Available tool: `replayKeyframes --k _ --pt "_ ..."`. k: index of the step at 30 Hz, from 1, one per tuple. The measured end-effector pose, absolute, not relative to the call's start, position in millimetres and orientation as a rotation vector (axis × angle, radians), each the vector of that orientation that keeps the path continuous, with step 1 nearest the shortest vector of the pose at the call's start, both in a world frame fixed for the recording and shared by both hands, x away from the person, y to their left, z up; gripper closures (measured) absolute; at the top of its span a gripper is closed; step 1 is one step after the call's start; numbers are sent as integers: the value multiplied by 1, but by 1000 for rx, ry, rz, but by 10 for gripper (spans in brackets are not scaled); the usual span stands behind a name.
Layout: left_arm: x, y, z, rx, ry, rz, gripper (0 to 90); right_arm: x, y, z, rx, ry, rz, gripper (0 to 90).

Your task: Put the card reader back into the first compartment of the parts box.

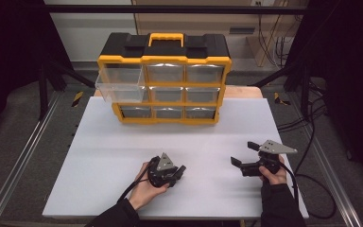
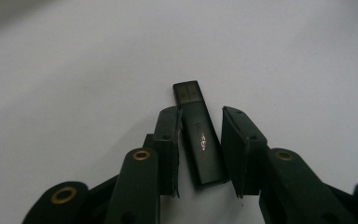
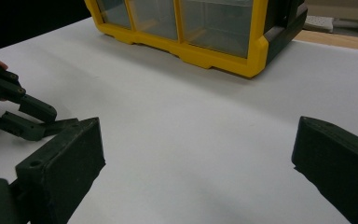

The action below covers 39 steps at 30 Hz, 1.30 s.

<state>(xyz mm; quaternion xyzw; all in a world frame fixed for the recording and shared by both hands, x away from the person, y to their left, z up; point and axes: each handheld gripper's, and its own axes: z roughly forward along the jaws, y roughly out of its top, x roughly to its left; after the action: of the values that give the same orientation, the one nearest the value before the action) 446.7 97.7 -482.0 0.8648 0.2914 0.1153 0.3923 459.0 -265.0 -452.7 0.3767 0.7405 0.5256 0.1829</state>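
A black USB stick (image 2: 200,140) lies flat on the white table top (image 1: 113,156), between the jaws of my left gripper (image 2: 202,114). The left pad (image 2: 170,140) touches the stick's side, while a thin gap shows beside the right pad (image 2: 240,144), so this gripper is open around the stick. In the high view the left gripper (image 1: 182,170) sits low on the table near the front middle. My right gripper (image 1: 244,153) is held to the right of it, wide open, with nothing between its jaws (image 3: 198,140). The left gripper (image 3: 28,116) shows at the left edge of the right gripper view.
A yellow and black drawer organiser (image 1: 165,85) stands at the back of the table, with several clear drawers. Its top left drawer (image 1: 118,87) is pulled out toward the front. Metal rails and cables run along both sides of the table.
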Motion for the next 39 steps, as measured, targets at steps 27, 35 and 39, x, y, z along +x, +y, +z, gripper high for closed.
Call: replayKeyframes --k 27,35,39 --pt "448 100 -482 2191 758 277 724 459 -265 -452 1059 2086 1484 25" --pt "449 101 -482 2193 754 268 727 459 -265 -453 1058 2086 1485 26" --pt "450 102 -482 2190 753 265 728 459 -266 -453 1060 2086 1486 26"
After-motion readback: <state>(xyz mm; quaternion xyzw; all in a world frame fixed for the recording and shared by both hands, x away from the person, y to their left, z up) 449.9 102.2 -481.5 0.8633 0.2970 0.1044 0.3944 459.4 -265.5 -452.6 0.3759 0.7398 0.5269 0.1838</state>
